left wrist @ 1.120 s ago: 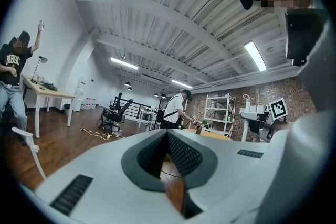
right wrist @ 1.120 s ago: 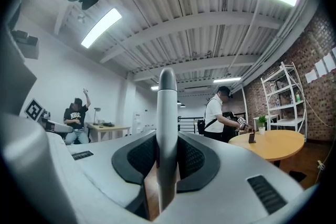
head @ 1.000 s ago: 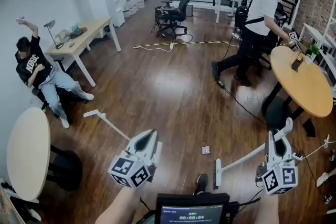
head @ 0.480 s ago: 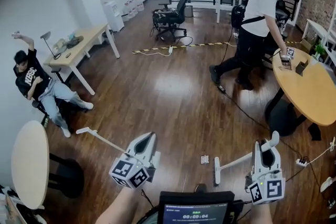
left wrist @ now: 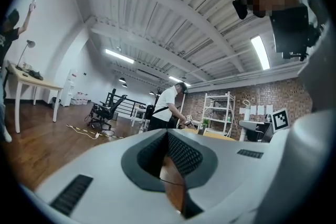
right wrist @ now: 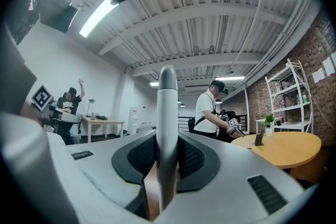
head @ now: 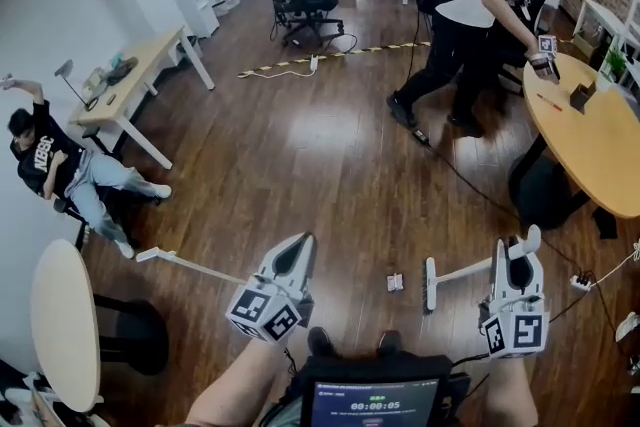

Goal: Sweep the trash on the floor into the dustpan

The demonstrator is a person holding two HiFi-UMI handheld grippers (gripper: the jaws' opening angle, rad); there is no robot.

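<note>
View from above onto a dark wooden floor (head: 330,165) in an open office, with a person's two forearms reaching in from the near edge, each holding a grey claw tool.

The right claw (head: 518,257) is closed on the long white handle of a broom (head: 465,272). The right gripper view shows that handle standing upright between the dark pads (right wrist: 168,113), clamped on both sides. The handle slopes down and left to a narrow white head (head: 430,285) resting on the floor.

A small pale piece of trash (head: 395,282) lies on the floor just left of the broom head, near but apart from it, between the two claws.

The left claw (head: 297,250) points away from the person. In the left gripper view its pads (left wrist: 181,155) meet at the tips, with only floor showing behind them. A second long white handle (head: 190,267) runs from the far left toward this claw (its near end is hidden behind the claw, so whether it is held cannot be told).

At far right a standing person (head: 465,5) leans over a round wooden bench (head: 590,145). At left a seated person (head: 50,165) stretches beside a long bench (head: 135,85).
</note>
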